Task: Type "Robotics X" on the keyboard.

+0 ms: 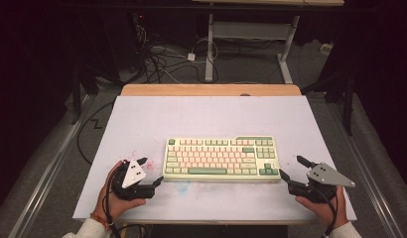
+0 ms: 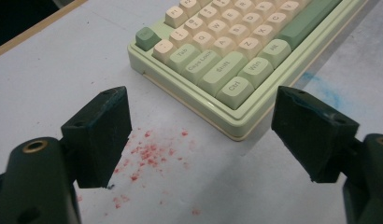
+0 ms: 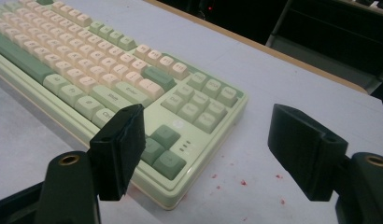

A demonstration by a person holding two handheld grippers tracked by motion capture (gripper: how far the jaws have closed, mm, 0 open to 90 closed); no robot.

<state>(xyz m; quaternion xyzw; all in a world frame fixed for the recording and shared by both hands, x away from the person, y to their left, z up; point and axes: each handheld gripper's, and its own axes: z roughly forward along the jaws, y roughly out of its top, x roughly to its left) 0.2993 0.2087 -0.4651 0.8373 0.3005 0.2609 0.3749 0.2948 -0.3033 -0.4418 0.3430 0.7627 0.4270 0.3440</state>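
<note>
- The white table top (image 1: 142, 124) is evenly and brightly lit from above, while the floor and room beyond its far edge sink into near black.
- The pale green and cream keyboard (image 1: 221, 158) casts only a thin soft shadow along its near edge; there is no glare on the keys.
- In the left gripper view the black jaws are soft and out of focus, and the key legends (image 2: 222, 70) read fairly sharp.
- In the right gripper view the far table corner (image 3: 367, 100) darkens, and distant keys blur slightly.
</note>
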